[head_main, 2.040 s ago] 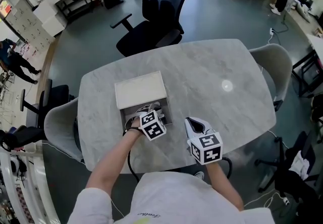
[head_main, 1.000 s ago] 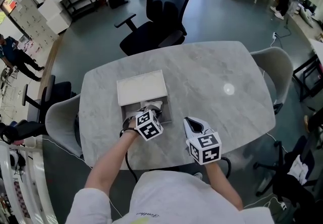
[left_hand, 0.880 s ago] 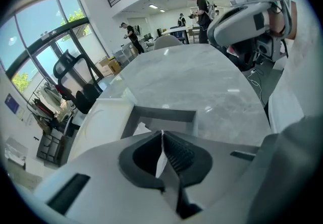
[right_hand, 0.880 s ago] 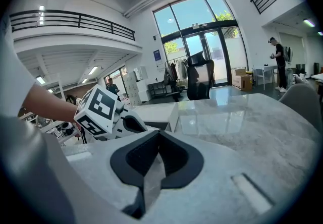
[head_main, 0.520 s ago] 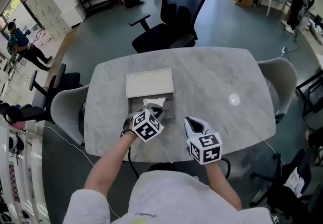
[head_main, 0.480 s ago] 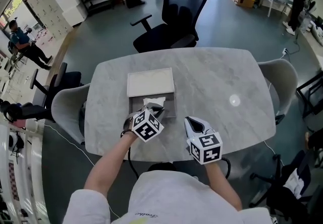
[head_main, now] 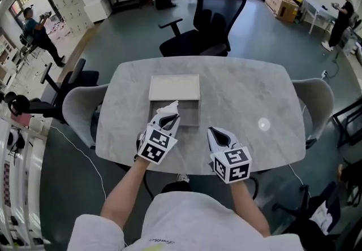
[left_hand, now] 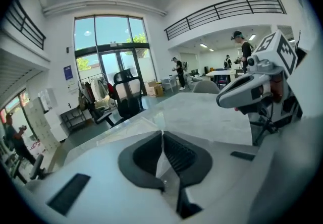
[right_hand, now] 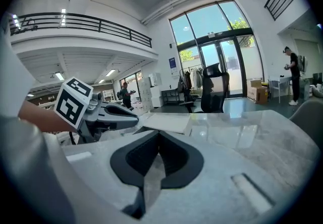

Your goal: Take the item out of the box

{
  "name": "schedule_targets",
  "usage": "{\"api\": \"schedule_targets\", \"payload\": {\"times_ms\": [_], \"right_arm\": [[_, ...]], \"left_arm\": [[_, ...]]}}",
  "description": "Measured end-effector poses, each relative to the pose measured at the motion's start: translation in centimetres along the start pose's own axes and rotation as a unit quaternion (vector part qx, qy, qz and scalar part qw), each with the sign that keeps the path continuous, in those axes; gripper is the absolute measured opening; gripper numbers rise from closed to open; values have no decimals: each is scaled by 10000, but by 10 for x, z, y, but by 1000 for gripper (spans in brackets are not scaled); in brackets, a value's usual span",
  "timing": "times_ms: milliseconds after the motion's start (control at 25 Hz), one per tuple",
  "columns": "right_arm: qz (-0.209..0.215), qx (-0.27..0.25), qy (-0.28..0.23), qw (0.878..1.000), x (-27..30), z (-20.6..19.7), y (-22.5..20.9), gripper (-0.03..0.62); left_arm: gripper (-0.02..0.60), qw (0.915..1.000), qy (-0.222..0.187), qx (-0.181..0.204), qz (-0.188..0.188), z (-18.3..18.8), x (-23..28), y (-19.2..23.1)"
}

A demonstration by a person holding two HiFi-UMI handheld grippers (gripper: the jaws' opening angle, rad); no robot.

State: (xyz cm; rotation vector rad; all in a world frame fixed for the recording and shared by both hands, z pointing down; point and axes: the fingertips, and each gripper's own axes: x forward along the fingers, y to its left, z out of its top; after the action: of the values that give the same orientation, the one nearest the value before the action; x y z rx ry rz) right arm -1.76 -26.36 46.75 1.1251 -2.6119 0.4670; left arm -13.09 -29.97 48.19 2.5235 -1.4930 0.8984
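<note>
Big open office all round, with glass doors, a balcony rail overhead and a black office chair (head_main: 212, 18) on the far side. In the middle sits a pale marble tabletop (head_main: 249, 86), bare apart from the box (head_main: 191, 117). Its lid (head_main: 174, 87) lies flat beyond the left jaws, and the open tray is right under their tips.

Left gripper (head_main: 168, 113): jaws together, and a thin white item (head_main: 172, 105) shows at their tips, a pale sliver in the seam between the pads. It looks pinched, seemingly above the tray and not yet clear of it. Right gripper (head_main: 212, 132): jaws together too, nothing in them, hovering just right of the left jaws over bare marble.

Now the danger. That's a slim bite on something flimsy, so a quick pull could let it slide out of the pads and drop back into the tray. If part of it trails against the tray wall, the light box may drag or tip with it. Nothing pins the box down, since the right jaws are beside it, not on it. Slick marble won't help either.
</note>
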Motion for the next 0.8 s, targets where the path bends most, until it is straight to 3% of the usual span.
{"api": "schedule_targets", "payload": {"times_ms": [160, 440, 800], "right_arm": [[144, -139, -95, 9998, -9, 8, 10, 5], [357, -256, -209, 9988, -24, 13, 30, 5], [498, -550, -250, 9969, -45, 4, 51, 5]], "left_arm": [[18, 9965, -416, -623, 371, 10, -30, 4], [18, 9821, -912, -1402, 865, 7, -79, -1], [18, 9585, -1142, -2322, 1195, -18, -115, -24]]}}
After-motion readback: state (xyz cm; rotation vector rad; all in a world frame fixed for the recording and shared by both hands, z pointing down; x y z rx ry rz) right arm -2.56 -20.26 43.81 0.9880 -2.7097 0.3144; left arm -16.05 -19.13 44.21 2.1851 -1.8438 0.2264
